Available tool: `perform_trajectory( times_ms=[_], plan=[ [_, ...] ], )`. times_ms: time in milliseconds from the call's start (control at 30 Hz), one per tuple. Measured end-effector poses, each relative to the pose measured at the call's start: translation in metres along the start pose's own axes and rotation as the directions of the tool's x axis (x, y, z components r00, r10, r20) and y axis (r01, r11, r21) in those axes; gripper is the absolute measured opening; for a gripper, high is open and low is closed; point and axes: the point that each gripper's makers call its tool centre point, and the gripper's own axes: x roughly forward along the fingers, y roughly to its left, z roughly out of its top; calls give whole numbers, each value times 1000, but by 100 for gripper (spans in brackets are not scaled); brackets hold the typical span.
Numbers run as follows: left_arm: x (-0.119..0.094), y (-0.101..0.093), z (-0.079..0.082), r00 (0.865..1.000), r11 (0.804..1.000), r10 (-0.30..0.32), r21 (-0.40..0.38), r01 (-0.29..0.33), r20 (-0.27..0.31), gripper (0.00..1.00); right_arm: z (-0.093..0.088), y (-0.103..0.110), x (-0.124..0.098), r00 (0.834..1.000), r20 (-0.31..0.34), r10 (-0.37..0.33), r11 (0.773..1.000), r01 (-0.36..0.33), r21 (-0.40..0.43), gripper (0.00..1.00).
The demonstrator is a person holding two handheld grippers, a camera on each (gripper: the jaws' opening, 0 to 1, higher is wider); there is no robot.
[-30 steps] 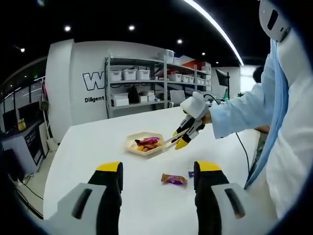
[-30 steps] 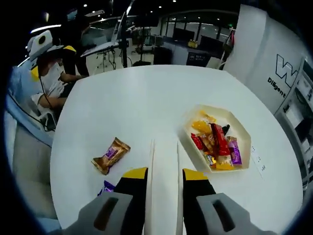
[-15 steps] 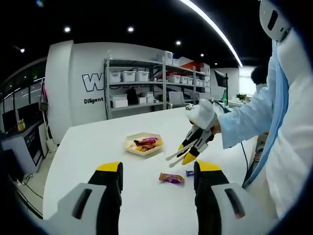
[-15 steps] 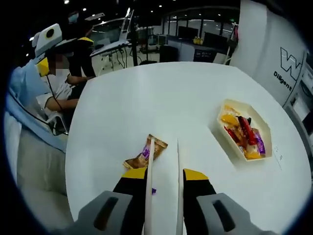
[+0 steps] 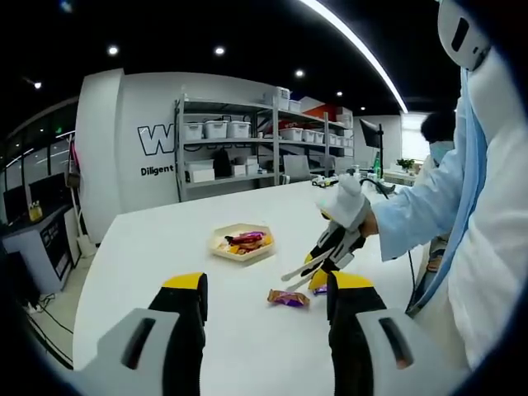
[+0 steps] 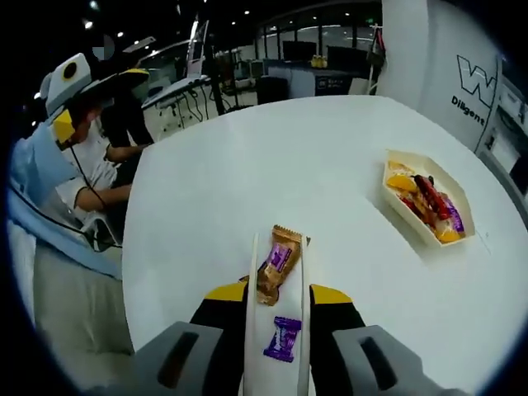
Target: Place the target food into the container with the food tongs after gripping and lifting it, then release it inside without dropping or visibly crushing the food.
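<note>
**Tongs straddle the brown-wrapped snack, tray waits across the table**

Landmark: the cream hexagonal tray [image 6: 425,206] of mixed wrapped snacks, sitting on the round white table [image 6: 247,173].

In the left gripper view, the left gripper [image 5: 268,290] rises from the bottom with its yellow-tipped black jaws set wide apart and nothing between them. Beyond it the tray [image 5: 241,243] lies on the table [image 5: 148,247]. To the right of the tray and nearer the camera lies a brown and purple wrapped snack [image 5: 288,299], with a small purple wrapped candy [image 5: 320,290] just beside it on the side away from the tray. The right gripper [image 5: 318,266], held by a white-gloved hand [image 5: 345,202] at the end of a pale blue sleeve [image 5: 412,206], slants down over these two pieces, the white tongs [image 5: 301,268] reaching to the brown snack.

In the right gripper view, well left of the tray, the right gripper [image 6: 279,290] holds the two white tong blades [image 6: 251,289] apart. The brown snack [image 6: 279,264] lies on the table between the blades, unpinched as far as can be seen, and the purple candy [image 6: 283,340] lies between them too, nearer the gripper body. The tray stands far right, well apart from both.
</note>
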Motion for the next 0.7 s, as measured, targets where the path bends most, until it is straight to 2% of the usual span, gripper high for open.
perform_trajectory(
  times_ms=[300,500,700],
  plan=[
    [-3,1,-2,1000,1000,-3,-1,3,-1,56,-16,-2,18,998,-43,-38,993,42,110,20],
    [-5,3,-3,1000,1000,-3,-2,3,-4,56,-29,-1,29,995,-96,-29,990,42,137,19],
    [-5,6,-4,1000,1000,-2,-2,2,-7,56,-30,-1,25,995,-88,-36,993,46,106,15]
  ],
)
